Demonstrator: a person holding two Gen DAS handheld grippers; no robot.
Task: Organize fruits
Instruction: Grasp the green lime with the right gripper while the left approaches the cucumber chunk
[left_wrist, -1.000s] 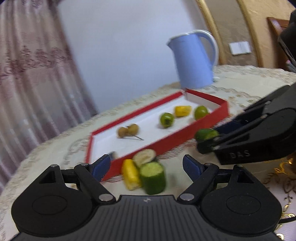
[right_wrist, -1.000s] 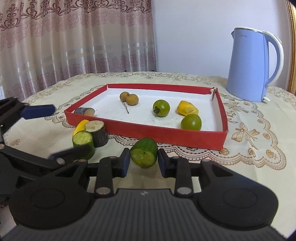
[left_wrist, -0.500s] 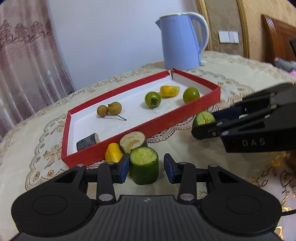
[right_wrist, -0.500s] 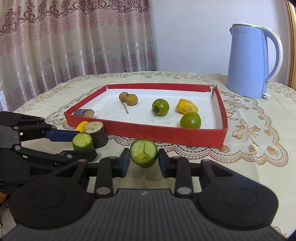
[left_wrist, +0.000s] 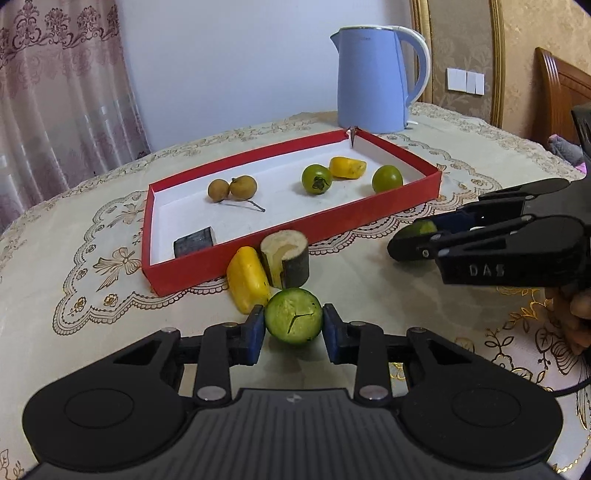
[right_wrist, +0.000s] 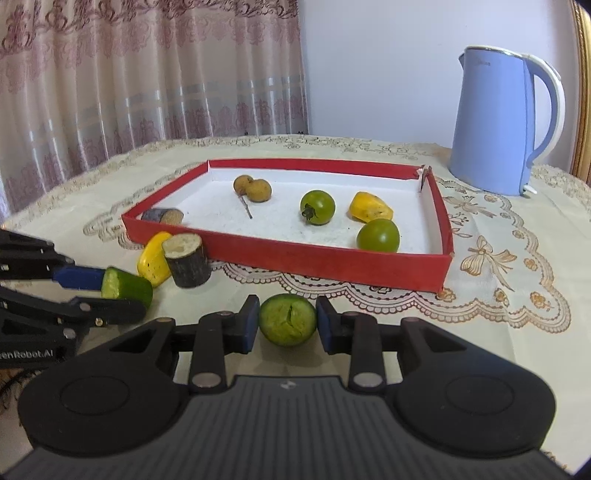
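Left claw (left_wrist: 293, 326): drew its jaws in over the last moment and finished clamped, both blue pads pressed on cucumber chunk (left_wrist: 293, 320). Previously stood wide, with that chunk upright on the tabletop (left_wrist: 369, 295) against the yellow piece (left_wrist: 246, 280); now held it tipped, cut face toward the lens and just clear of the yellow piece. Seen from the right wrist view as raised off the cloth.

Right claw (right_wrist: 287, 325): unchanged, closed on second cucumber chunk (right_wrist: 287, 319), hovering near the front wall of the red tray (left_wrist: 369, 208).

Logged inside the tray:
- two green tomatoes (left_wrist: 316, 180)
- one yellow wedge (left_wrist: 347, 167)
- paired longans on a stem (left_wrist: 232, 188)
- one dark-skinned slice (left_wrist: 194, 242) in the near left corner

Logged outside, against the tray's front wall:
- the yellow piece
- dark-skinned stump (left_wrist: 286, 262), touching the yellow piece

Judged status: pick-up complete on both sides, placement not yet done. Likely next: carry over the red wall and release onto the white floor of the tray. Two loose items then left to collect. Noted as a risk: round, wet-skinned chunks, prone to slipping between flat pads.
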